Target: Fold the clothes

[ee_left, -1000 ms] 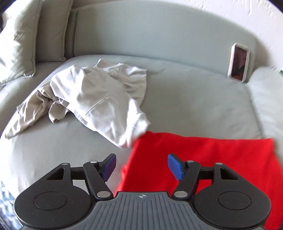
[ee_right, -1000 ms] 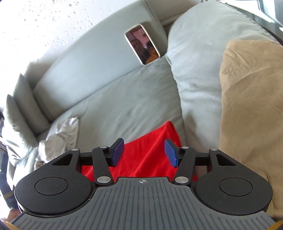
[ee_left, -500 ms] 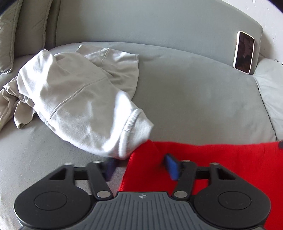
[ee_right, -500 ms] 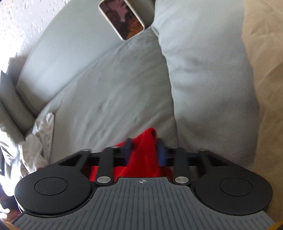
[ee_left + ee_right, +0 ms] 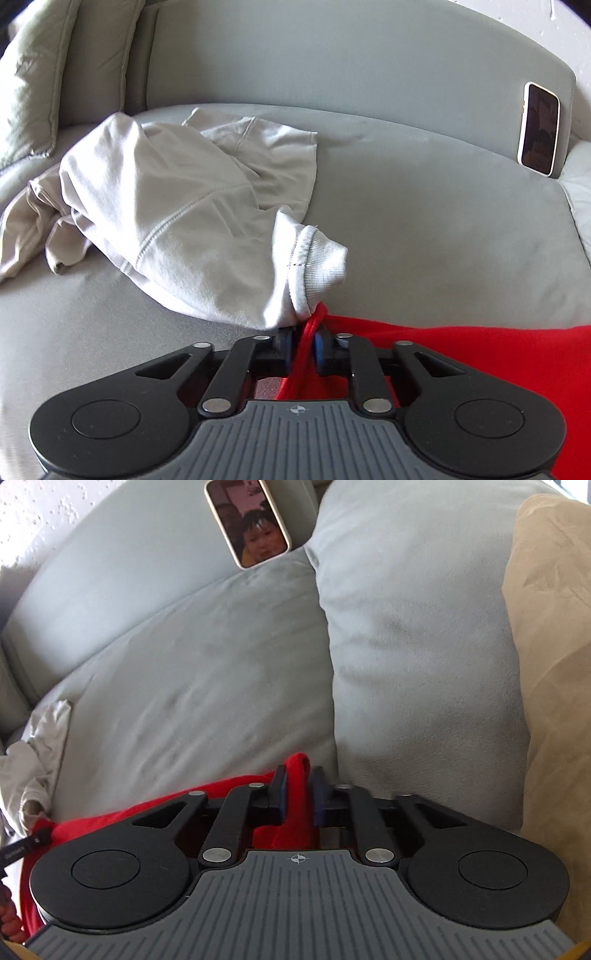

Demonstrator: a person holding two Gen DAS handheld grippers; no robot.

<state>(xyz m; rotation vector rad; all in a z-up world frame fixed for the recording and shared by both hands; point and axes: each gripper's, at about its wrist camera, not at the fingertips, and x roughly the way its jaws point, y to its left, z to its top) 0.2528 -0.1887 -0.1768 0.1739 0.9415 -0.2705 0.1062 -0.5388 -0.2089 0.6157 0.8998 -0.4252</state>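
Both grippers closed on cloth. Left gripper [image 5: 304,341]: blue pads pinched tight on a bunched corner of the red garment [image 5: 480,354], the fold of fabric standing up between the jaws and poking out just past the tips. From that corner the red cloth spreads flat toward the right across the front edge of the sofa seat [image 5: 424,221]. Right gripper [image 5: 297,794]: jaws closed on another gathered corner of the same red garment [image 5: 299,805], a rounded lump of it rising between the pads; the rest trails away to the left along the front edge of the seat [image 5: 192,694]. A white sweatshirt [image 5: 177,221] lies crumpled on the left half of the seat, its ribbed cuff [image 5: 317,266] touching the red corner held by the left gripper; part of the same heap shows at the left edge of the right wrist view [image 5: 33,760]. A phone [image 5: 538,127] leans upright against the backrest near the seat's back right corner, screen lit [image 5: 248,518]. A grey cushion [image 5: 413,646] sits at the right end of the seat, just beside the right gripper's corner of cloth, and a tan cloth [image 5: 554,701] lies against the cushion's far side. A pale pillow [image 5: 29,81] rests at the back left corner.
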